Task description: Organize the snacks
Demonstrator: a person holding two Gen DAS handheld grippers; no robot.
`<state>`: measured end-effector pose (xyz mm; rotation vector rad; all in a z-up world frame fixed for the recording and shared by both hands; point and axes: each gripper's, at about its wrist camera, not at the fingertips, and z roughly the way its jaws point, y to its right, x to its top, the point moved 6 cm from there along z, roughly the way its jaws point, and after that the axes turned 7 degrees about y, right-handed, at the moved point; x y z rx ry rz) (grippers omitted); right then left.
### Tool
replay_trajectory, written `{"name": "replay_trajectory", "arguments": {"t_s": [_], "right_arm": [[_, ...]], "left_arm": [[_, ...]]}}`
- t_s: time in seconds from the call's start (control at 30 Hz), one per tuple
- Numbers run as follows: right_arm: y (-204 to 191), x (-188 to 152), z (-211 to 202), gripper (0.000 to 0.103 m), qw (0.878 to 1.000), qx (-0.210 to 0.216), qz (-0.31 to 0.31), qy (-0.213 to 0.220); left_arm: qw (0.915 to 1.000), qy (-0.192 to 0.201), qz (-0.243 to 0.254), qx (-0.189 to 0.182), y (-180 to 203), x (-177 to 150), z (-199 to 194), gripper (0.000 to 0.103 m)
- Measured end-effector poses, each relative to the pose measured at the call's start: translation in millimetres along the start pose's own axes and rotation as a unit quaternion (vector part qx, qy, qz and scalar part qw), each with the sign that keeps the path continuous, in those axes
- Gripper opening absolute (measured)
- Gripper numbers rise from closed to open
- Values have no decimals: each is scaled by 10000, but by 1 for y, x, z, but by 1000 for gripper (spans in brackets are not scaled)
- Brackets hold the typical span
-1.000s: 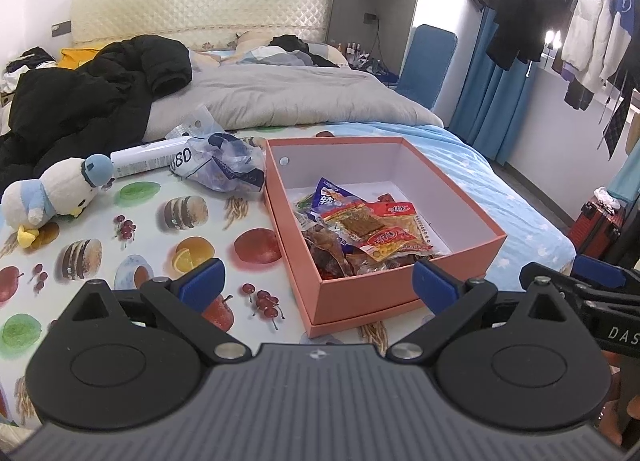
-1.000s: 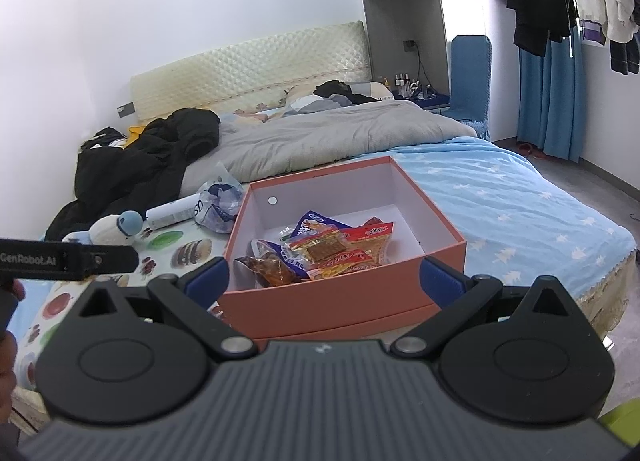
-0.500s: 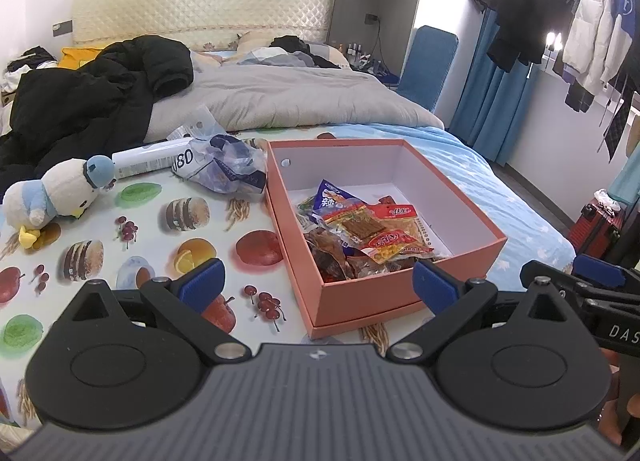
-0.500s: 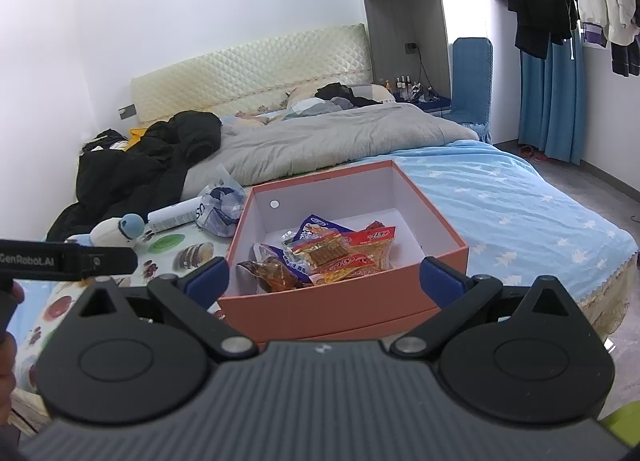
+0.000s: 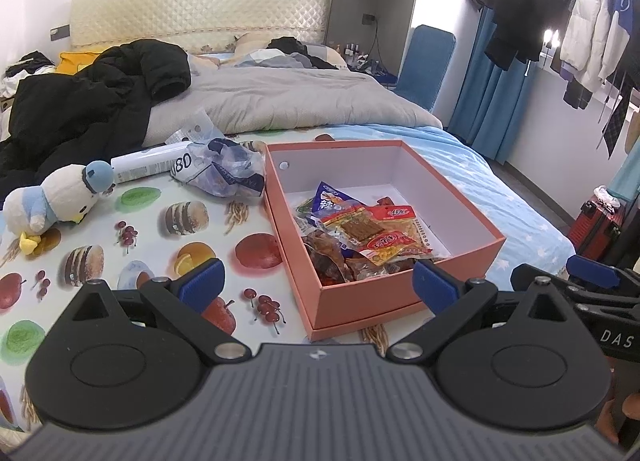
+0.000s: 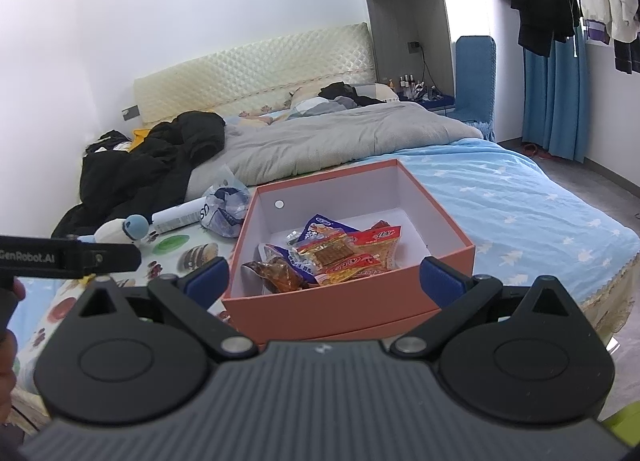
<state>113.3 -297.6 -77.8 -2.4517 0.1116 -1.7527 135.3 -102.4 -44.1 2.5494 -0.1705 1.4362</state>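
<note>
An open salmon-pink box (image 5: 476, 229) (image 6: 352, 313) sits on the bed and holds several snack packets (image 5: 360, 235) (image 6: 328, 257) heaped at its near left. My left gripper (image 5: 318, 287) is open and empty, held back from the box's near left corner. My right gripper (image 6: 324, 277) is open and empty, just in front of the box's near wall. Each gripper shows at the edge of the other's view: the right one (image 5: 592, 281) and the left one (image 6: 68, 257).
A fruit-print cloth (image 5: 120, 237) covers the bed left of the box. On it lie a plush penguin (image 5: 56, 197), a white tube (image 5: 152, 167) and a crumpled plastic bag (image 5: 224, 173). Black jackets (image 5: 88, 101) and a grey quilt (image 5: 288, 101) lie behind. A red suitcase (image 5: 596, 221) stands right.
Both views have shifted slightly; the box sits a touch lower in the right wrist view. Both grippers stay open and empty. Nothing on the bed has moved.
</note>
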Motion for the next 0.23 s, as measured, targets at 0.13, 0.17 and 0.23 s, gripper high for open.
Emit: {"name": "replay_trajectory", "arguments": {"t_s": [0.13, 0.17, 0.23], "right_arm": [[0, 1, 1, 103, 10000, -9, 0, 6], [0, 0, 1, 103, 10000, -10, 5, 8], [1, 0, 1, 103, 10000, -23, 19, -1]], "left_arm": [[10000, -4, -11, -6, 0, 0, 0, 102], [10000, -14, -12, -19, 1, -1, 0, 102], [10000, -44, -9, -29, 1, -1, 0, 102]]}}
